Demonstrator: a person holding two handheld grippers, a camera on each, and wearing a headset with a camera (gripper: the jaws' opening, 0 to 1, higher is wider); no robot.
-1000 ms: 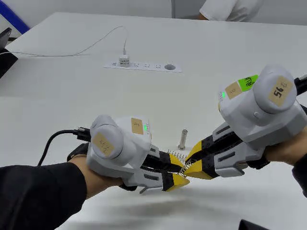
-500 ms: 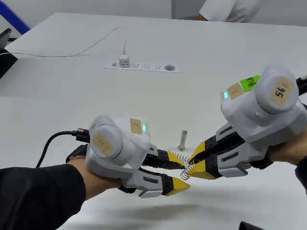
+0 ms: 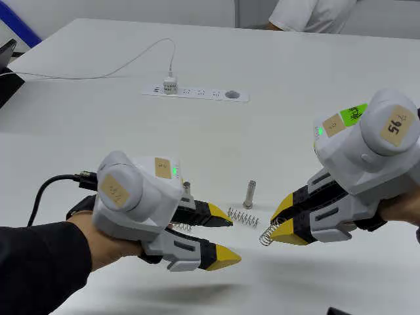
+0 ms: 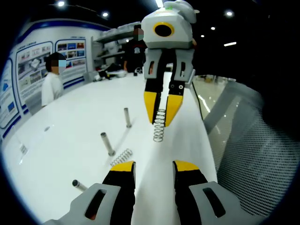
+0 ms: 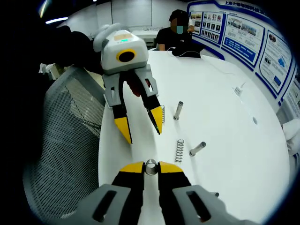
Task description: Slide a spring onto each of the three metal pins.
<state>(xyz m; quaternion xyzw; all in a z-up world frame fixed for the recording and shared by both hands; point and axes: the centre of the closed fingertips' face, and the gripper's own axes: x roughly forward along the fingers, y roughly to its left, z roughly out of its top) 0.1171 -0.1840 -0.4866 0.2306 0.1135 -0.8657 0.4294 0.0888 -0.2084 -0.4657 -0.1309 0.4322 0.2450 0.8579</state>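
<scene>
My right gripper (image 3: 281,226) is closed on one spring (image 3: 266,234), which sticks out from its tips. My left gripper (image 3: 231,239) is open and holds nothing. A second spring (image 3: 243,216) lies on the table (image 3: 98,118), near an upright pin (image 3: 250,193).

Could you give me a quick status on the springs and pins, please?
Left claw open, empty. Right claw shut on a spring. Pins bare, loose spring lying among them.

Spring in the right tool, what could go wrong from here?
The right tool grips the spring only at its tips, with coil hanging free, so it may slip or flick away. The upright pin seems unanchored; a misaligned push could topple it. The loose spring beside it could get knocked away.
</scene>
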